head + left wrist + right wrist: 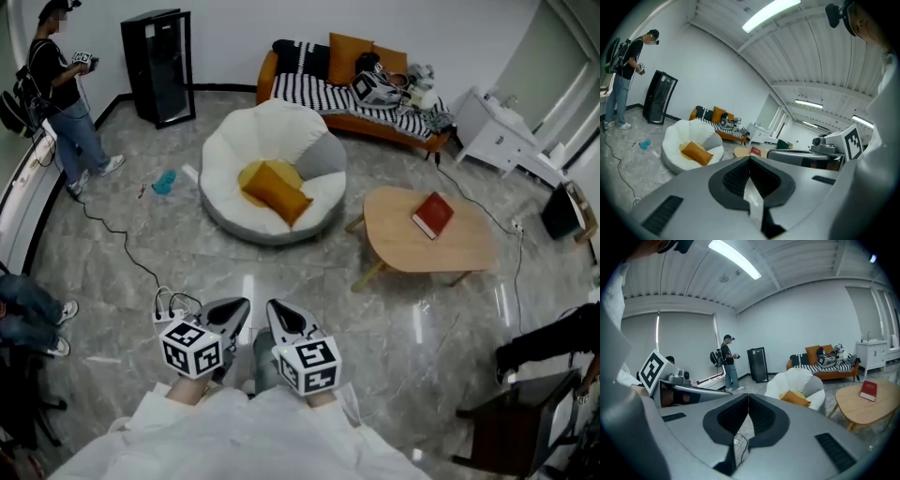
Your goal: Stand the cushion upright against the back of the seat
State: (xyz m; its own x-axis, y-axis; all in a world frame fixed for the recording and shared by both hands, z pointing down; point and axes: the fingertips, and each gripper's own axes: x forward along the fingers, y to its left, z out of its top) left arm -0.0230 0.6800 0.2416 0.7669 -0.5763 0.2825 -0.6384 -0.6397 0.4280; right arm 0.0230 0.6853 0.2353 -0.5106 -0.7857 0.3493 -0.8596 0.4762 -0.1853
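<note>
An orange cushion (277, 192) lies flat and slanted in the hollow of a round white beanbag seat (234, 141) in the middle of the room. The seat's raised back is on its far side. Both grippers are low in the head view, well short of the seat and apart from it. My left gripper (238, 309) is shut with nothing in it, and so is my right gripper (277, 314). In the left gripper view the cushion (696, 152) shows beyond the closed left gripper (750, 159). The right gripper view shows the cushion (794, 398) past the right gripper (748, 397).
A wooden coffee table (469, 248) with a red book (432, 215) stands right of the seat. An orange sofa (375, 127) with a striped blanket is behind. A black cabinet (157, 66), a standing person (66, 103), a floor cable (122, 248) and a teal object (165, 181) are at left.
</note>
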